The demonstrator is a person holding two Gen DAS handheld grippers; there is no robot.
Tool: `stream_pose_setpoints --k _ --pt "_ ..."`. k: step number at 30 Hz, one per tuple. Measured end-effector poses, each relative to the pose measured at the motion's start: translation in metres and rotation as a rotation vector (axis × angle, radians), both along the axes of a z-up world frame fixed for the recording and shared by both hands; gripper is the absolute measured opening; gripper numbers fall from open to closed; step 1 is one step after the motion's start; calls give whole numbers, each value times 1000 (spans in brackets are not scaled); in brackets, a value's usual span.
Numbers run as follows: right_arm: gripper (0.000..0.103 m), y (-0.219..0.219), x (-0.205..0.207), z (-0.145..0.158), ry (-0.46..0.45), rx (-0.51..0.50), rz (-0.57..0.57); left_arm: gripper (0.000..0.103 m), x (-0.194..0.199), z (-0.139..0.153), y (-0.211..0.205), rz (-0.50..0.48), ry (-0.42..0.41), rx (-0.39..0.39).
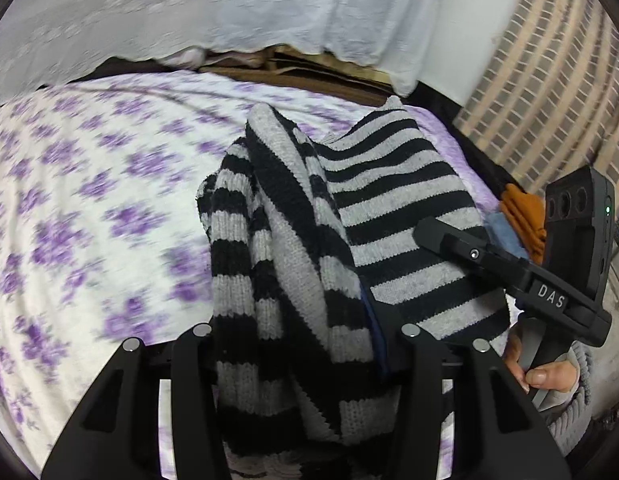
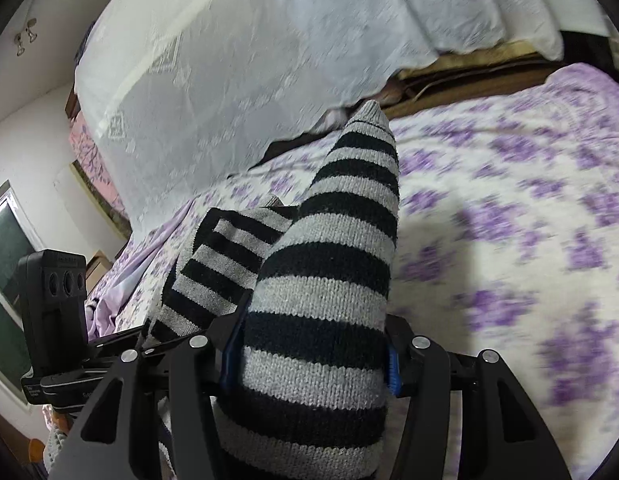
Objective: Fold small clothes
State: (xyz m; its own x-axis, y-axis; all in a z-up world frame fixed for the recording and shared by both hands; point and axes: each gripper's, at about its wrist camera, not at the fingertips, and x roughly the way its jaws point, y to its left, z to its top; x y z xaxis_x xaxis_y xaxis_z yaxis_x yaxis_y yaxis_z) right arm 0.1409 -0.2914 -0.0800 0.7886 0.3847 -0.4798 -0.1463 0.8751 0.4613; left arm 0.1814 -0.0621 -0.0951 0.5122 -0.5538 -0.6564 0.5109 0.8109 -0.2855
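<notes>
Left wrist view, from 9 o'clock to 3 o'clock: the bed (image 1: 89, 184), under a white sheet with purple flowers, fills the left half; a white lace cover (image 1: 229, 4) hangs above at 12 o'clock. At centre the striped knit garment (image 1: 293, 248), black and grey, is bunched and lifted clear of the bed, running down between the fingers of the left gripper (image 1: 305, 344), which is pinching a thick gather of it. At 3 o'clock the right gripper (image 1: 429, 236) reaches in from the side, the person's hand (image 1: 545, 376) on its handle; beyond it lie orange and blue folded cloths (image 1: 521, 220), and a brick-pattern wall (image 1: 549, 92) stands at 2 o'clock. Right wrist view: the other device sits at 8 o'clock, and the right gripper's blue pads (image 2: 392, 368) are pressed onto another gather of the garment, which rises toward 12 o'clock over the bed. Handling, as a judgement: the knit appears soft, limp, light and stretchy, with enough surface texture to resist slipping; it will sag and twist between the two holds. Holds at a hem or shoulder edge, taken well apart, would likely spread it flat for folding better than the present mid-fabric bunches.
</notes>
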Motion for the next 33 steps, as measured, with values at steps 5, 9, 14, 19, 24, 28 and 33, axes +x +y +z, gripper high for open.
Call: stream_pose_setpoints --k 5,9,14,19,24,28,33 --pt "55 -55 -19 22 -27 4 -79 46 -12 21 -63 -82 -33 5" --pt "55 -103 -40 43 -52 -14 -153 47 -23 38 -119 -160 -54 -7" --pt "55 -163 -71 76 -81 -36 -248 46 -34 62 -181 -244 -80 -21" --pt "55 -216 -107 99 -113 -54 -348 47 -49 87 -247 -345 -109 -38" --pt "54 -268 -139 113 -124 -70 -448 47 -63 102 -310 -426 -122 -44" --pt "54 -310 -159 114 -121 -72 -507 47 -74 106 -361 -476 -113 -52" --pt "54 -360 -170 98 -88 -39 -553 47 -75 94 -402 -503 -86 -41"
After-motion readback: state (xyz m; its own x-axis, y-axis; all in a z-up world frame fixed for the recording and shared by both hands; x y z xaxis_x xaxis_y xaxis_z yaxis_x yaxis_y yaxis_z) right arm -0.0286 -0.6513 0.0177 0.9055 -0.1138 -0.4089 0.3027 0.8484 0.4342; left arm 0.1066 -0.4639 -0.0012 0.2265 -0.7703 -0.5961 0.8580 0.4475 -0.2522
